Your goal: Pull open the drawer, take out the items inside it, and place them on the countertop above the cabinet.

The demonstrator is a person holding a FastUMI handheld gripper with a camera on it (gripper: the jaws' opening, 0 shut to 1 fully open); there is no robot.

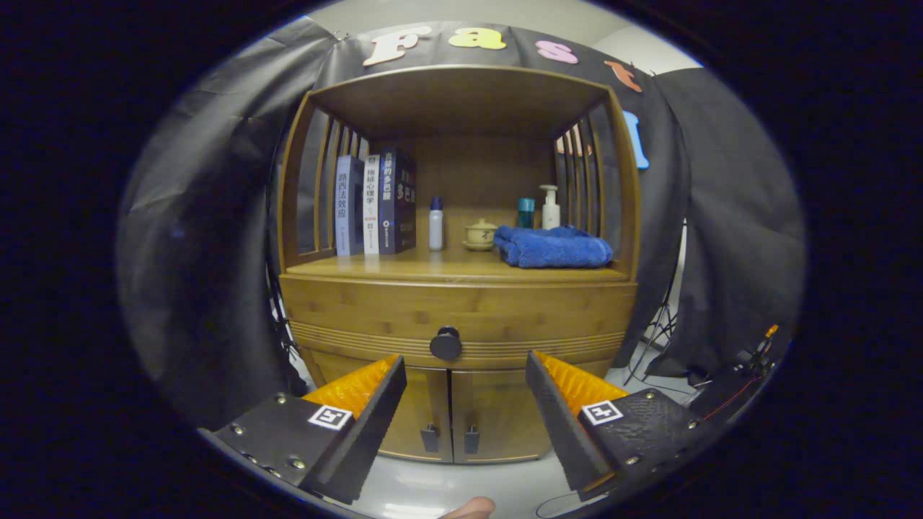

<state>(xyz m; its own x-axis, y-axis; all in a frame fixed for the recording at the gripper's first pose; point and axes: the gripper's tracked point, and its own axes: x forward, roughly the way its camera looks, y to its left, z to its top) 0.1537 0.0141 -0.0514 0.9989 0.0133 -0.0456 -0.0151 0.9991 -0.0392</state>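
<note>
Drawer (461, 324) closed, wide front toward parted fingers (360, 393)

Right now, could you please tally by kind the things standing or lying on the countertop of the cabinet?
Books: 3
Bottles: 3, a white one with a blue cap, a teal one, a white pump bottle
Lidded cup on a saucer: 1
Folded blue towel: 1
Total: 8
The fingers stand open, short of the drawer knob.
</note>
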